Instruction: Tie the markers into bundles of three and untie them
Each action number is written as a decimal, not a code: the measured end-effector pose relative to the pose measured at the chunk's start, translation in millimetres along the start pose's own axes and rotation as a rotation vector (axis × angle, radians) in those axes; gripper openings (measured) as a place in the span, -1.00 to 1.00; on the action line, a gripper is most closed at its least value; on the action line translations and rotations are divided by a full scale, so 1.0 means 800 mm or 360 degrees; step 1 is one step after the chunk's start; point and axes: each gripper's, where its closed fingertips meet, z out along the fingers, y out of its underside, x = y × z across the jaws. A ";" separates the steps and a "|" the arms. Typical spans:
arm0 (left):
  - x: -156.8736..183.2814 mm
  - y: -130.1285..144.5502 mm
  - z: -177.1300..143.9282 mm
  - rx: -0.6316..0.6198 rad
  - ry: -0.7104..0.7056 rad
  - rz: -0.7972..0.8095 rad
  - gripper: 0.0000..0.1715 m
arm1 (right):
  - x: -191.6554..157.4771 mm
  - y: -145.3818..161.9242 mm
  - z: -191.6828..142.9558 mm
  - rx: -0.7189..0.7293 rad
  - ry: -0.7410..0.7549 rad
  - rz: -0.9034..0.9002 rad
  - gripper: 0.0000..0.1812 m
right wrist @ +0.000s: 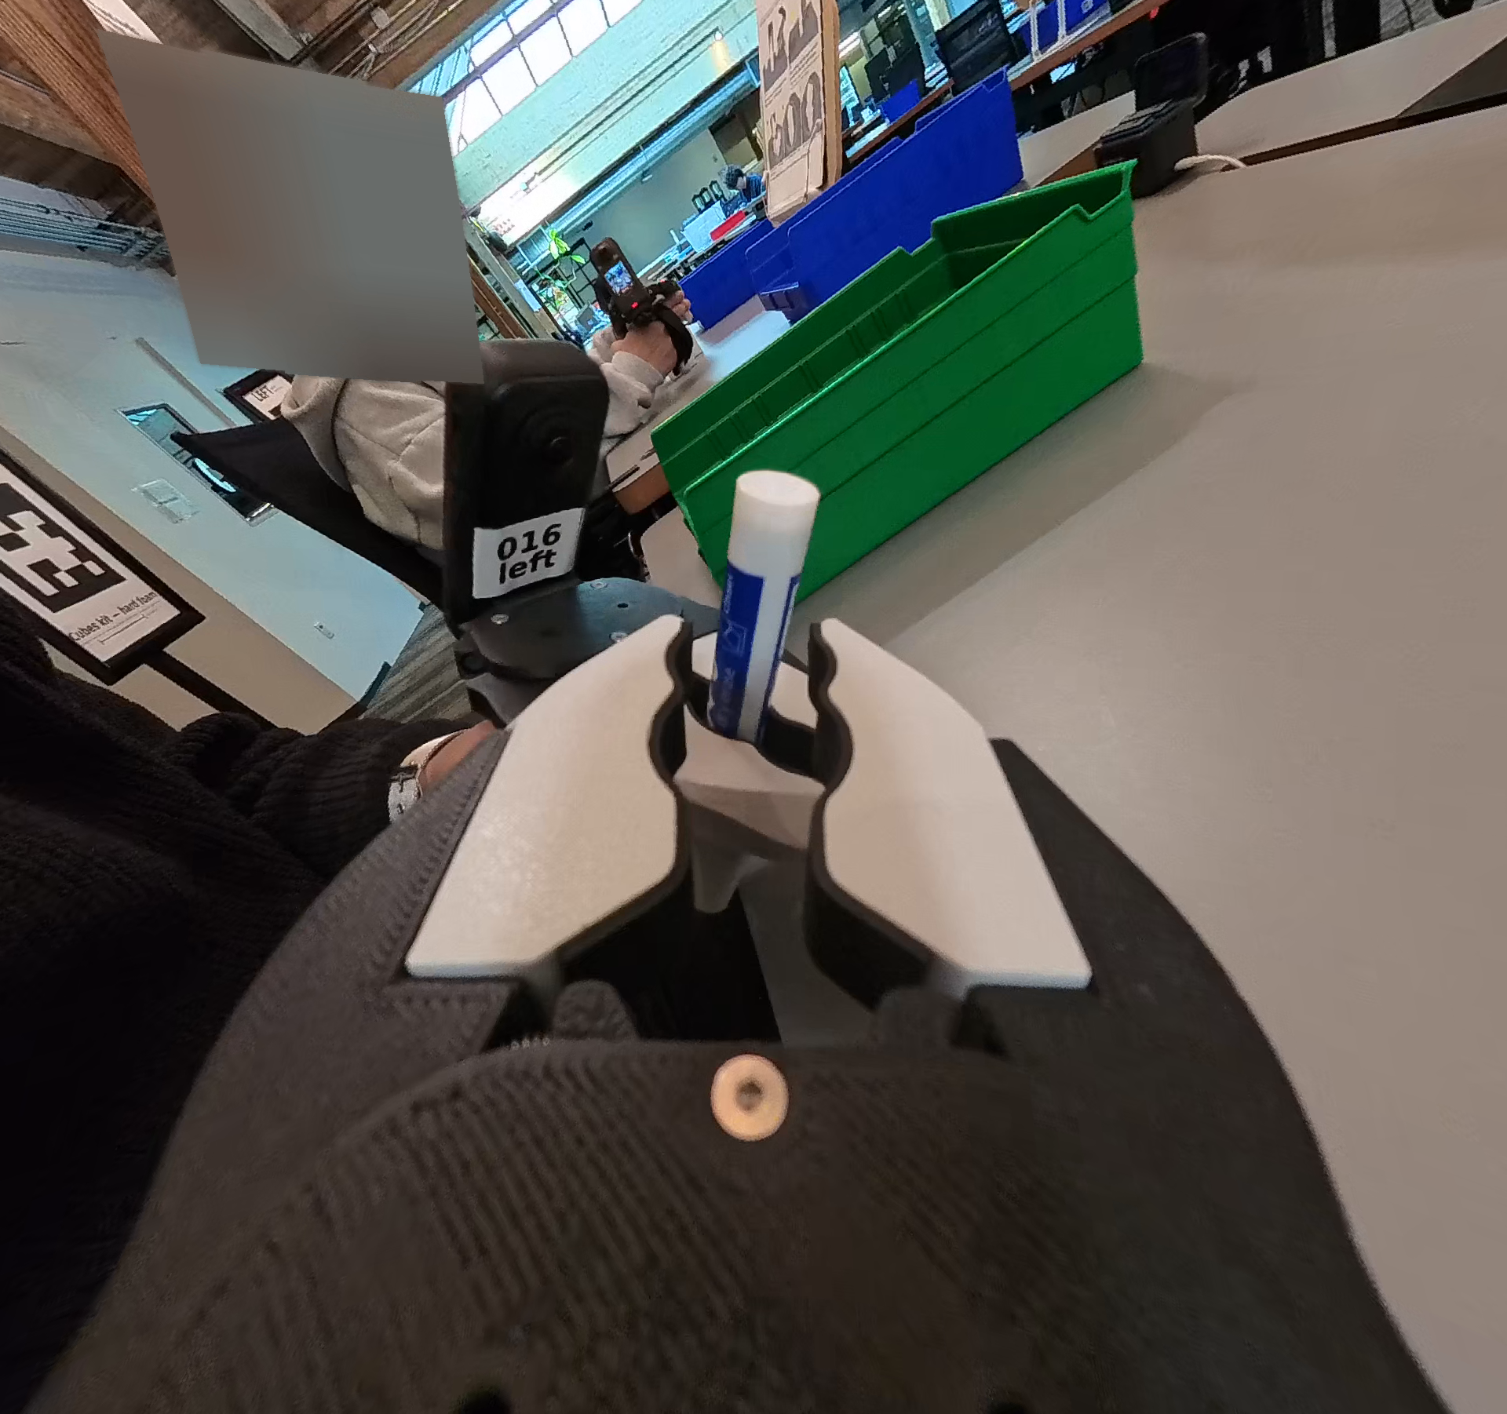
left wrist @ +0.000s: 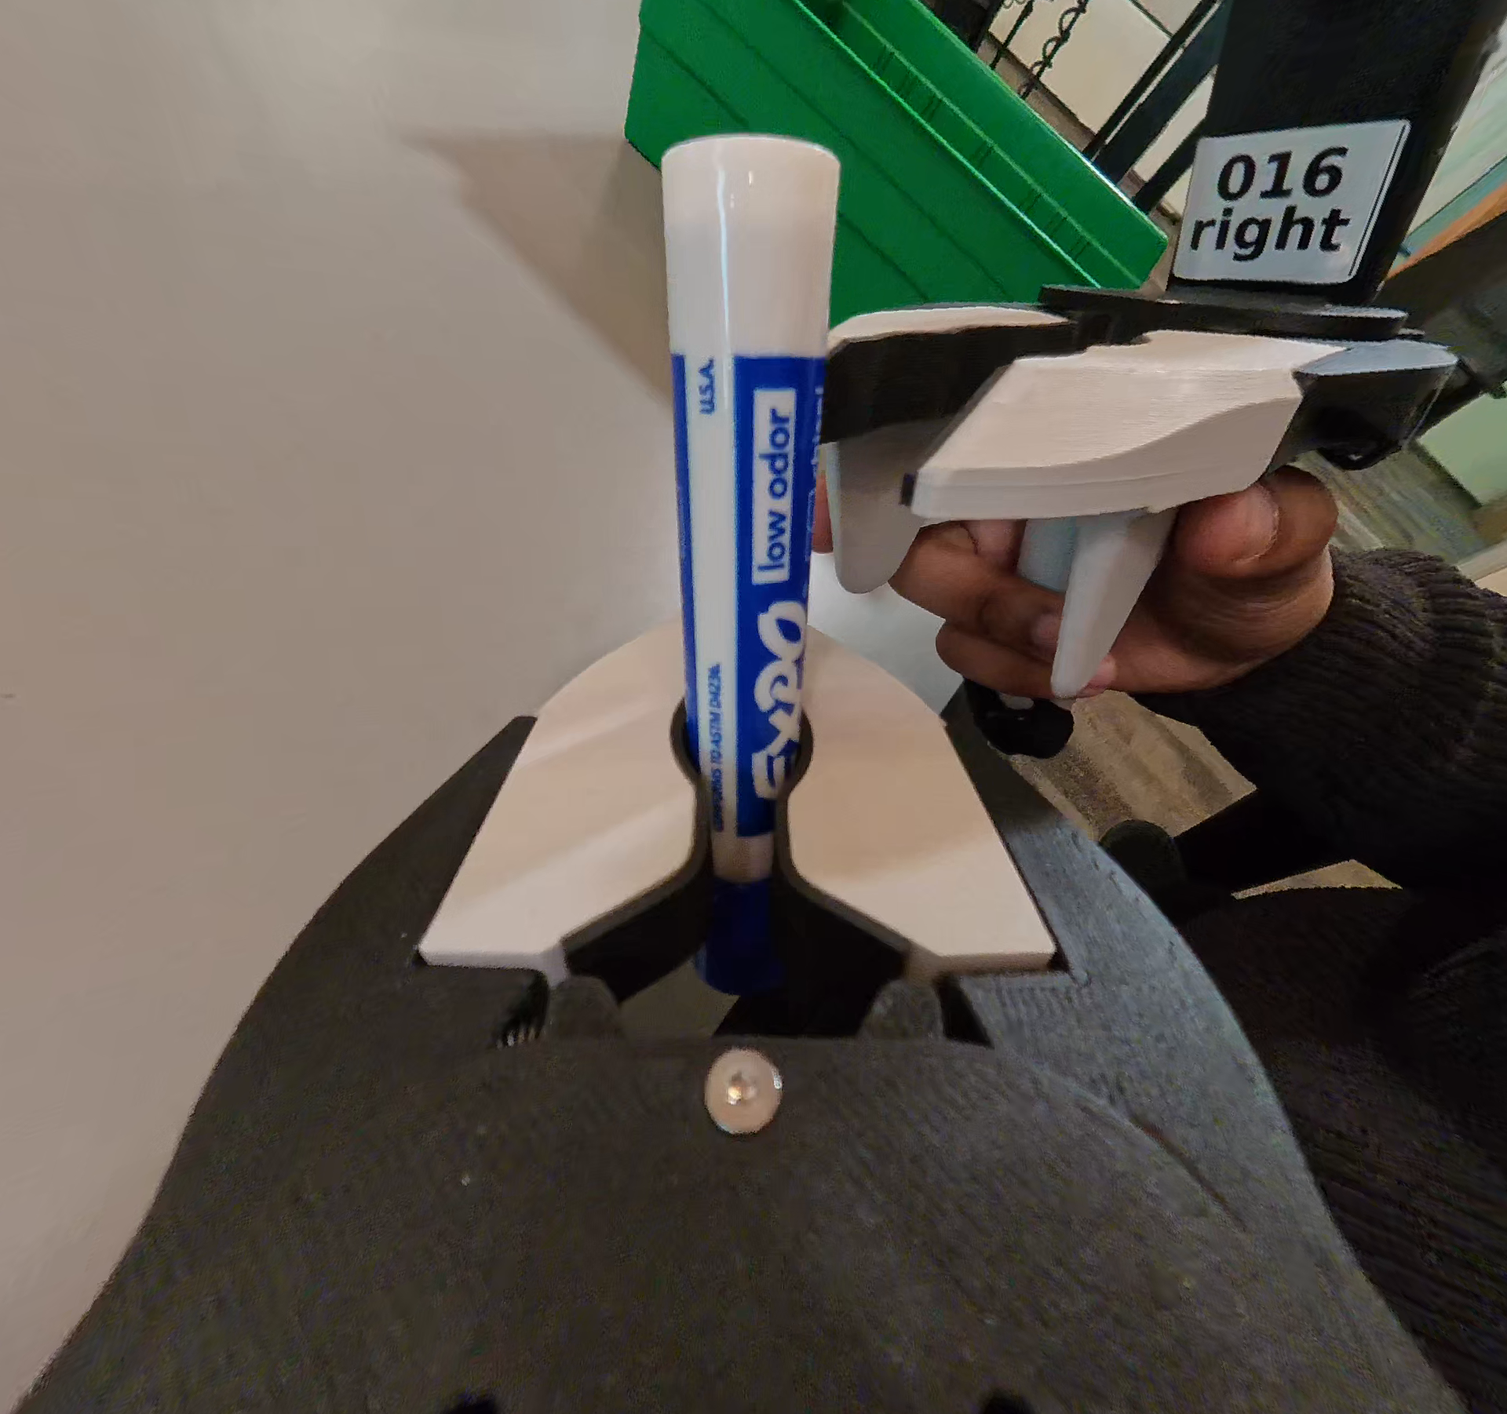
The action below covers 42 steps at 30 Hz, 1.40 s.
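Observation:
A white and blue marker (left wrist: pixel 746 413) stands upright in my left gripper (left wrist: pixel 742 690), which is shut on its lower part; the marker's blue end shows below the fingers. My right gripper (left wrist: pixel 881 413), held by a hand (left wrist: pixel 1142 592), comes in from the right at the marker's middle. In the right wrist view my right gripper (right wrist: pixel 749 629) is open, and the marker (right wrist: pixel 762 584) stands in the gap between its fingertips without being clamped. A finger of the left gripper (right wrist: pixel 746 792) shows below it.
A green bin (left wrist: pixel 856 136) (right wrist: pixel 938 396) lies on the grey table (left wrist: pixel 245 396) (right wrist: pixel 1223 641) just behind the marker. Blue bins (right wrist: pixel 897 217) and a black box (right wrist: pixel 1150 144) stand farther back. A seated person (right wrist: pixel 383 445) is at the left. Across from one pair of fingers to the other is roughly 6 centimeters.

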 end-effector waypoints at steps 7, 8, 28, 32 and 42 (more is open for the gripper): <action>0.009 0.007 0.005 -0.0048 0.0003 0.0108 -0.90 | -0.007 0.016 0.007 -0.0108 -0.0063 0.0032 -0.70; 0.009 0.007 0.005 -0.0052 0.0004 0.0115 -0.90 | -0.007 0.017 0.008 -0.0123 -0.0056 0.0015 -0.75; 0.008 -0.014 -0.014 0.0044 0.0036 0.0344 -0.46 | 0.046 -0.046 -0.052 0.0118 0.0231 -0.0220 -0.80; 0.029 -0.041 -0.029 0.0274 0.0236 0.0217 -0.56 | 0.057 -0.038 -0.055 -0.0005 0.0383 -0.0430 -0.80; 0.019 -0.057 -0.036 0.0399 0.0287 -0.0064 -0.57 | 0.042 0.032 -0.024 -0.0589 0.0520 -0.1355 -0.80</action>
